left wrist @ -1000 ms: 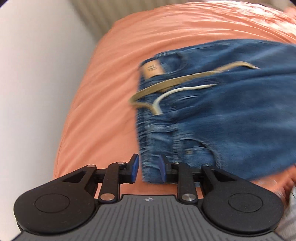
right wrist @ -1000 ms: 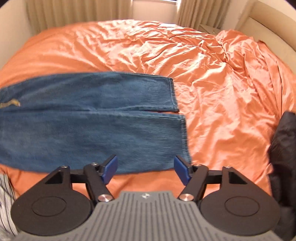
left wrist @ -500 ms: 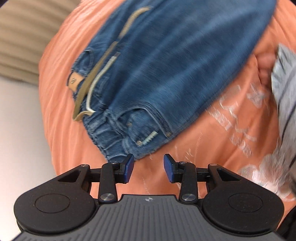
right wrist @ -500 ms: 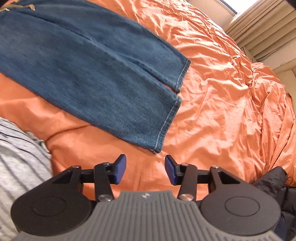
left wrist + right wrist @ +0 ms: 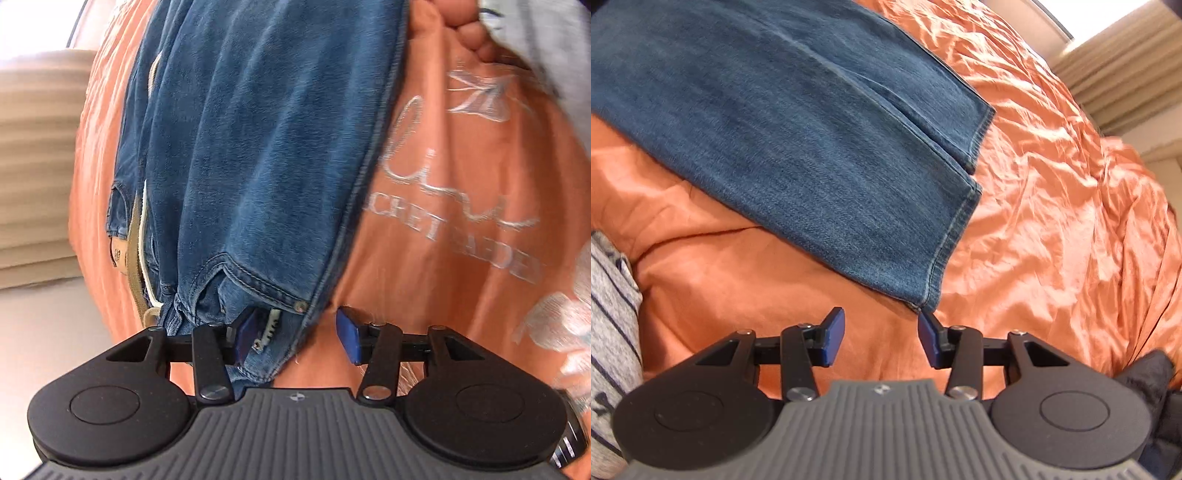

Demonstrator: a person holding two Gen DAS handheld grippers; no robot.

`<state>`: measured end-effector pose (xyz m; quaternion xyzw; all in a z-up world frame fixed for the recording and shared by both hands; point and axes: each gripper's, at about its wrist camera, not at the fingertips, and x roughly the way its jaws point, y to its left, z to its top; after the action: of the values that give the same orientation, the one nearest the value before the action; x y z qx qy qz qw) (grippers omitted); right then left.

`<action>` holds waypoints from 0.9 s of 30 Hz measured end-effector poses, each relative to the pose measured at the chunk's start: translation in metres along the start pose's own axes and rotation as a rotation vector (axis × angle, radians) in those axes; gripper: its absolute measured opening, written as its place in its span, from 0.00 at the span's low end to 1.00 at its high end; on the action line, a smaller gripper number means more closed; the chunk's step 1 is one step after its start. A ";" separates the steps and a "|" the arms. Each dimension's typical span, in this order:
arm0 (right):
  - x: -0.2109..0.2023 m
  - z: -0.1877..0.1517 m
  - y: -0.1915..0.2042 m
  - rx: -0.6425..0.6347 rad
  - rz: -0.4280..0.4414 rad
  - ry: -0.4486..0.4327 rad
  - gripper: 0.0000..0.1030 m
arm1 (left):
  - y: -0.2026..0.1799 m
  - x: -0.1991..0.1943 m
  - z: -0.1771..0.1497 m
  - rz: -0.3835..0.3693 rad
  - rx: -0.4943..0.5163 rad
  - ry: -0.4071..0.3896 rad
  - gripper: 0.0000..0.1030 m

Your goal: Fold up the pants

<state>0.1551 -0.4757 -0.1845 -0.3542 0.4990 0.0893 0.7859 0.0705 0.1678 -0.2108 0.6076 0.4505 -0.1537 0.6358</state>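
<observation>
Blue denim pants (image 5: 258, 147) lie flat on an orange bed cover (image 5: 461, 258), with a tan drawstring (image 5: 135, 236) at the waist. My left gripper (image 5: 295, 334) is open, and the near waistband corner by the pocket (image 5: 273, 332) lies between its jaws. In the right wrist view the two pant legs (image 5: 798, 147) lie side by side. My right gripper (image 5: 881, 338) is open just below the near leg's hem corner (image 5: 925, 301), which nearly touches the right blue pad (image 5: 931, 339).
The orange cover (image 5: 1052, 184) is wrinkled toward the far side. A grey striped cloth (image 5: 609, 332) lies at the left edge, a dark garment (image 5: 1148, 380) at the right. Beige curtains (image 5: 1126, 55) hang behind the bed. White lettering (image 5: 461, 229) marks the cover.
Both grippers have tilted and moved in toward the pants. The left one now has the waistband corner between its jaws. The right one has reached the hem corner and narrowed from its wide opening.
</observation>
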 end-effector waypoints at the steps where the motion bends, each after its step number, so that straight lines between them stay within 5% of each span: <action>1: 0.000 -0.001 0.004 -0.042 -0.019 -0.015 0.39 | 0.000 0.001 0.000 -0.006 -0.008 0.005 0.56; 3: 0.003 -0.004 0.009 -0.101 -0.035 -0.035 0.39 | 0.002 0.002 0.004 -0.007 -0.021 0.012 0.49; 4: 0.006 -0.005 0.011 -0.131 -0.045 -0.037 0.39 | 0.004 0.003 0.007 0.002 -0.028 0.015 0.35; 7: 0.017 -0.009 0.021 -0.241 -0.088 -0.042 0.39 | 0.010 0.003 0.014 0.005 -0.089 0.026 0.14; 12: 0.035 -0.015 0.035 -0.406 -0.125 -0.062 0.38 | 0.045 -0.010 0.016 0.035 -0.382 -0.005 0.09; 17: 0.056 -0.024 0.053 -0.553 -0.212 -0.110 0.20 | 0.078 -0.026 0.011 0.054 -0.705 -0.027 0.09; 23: 0.054 -0.013 0.038 -0.382 -0.248 -0.113 0.00 | 0.088 -0.028 0.011 0.095 -0.807 -0.003 0.09; 27: 0.025 0.000 0.018 -0.257 -0.318 -0.174 0.00 | 0.099 -0.035 0.007 0.123 -0.874 -0.023 0.08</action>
<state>0.1580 -0.4682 -0.2136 -0.5167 0.3517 0.0573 0.7785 0.1269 0.1706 -0.1223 0.3055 0.4290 0.0826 0.8460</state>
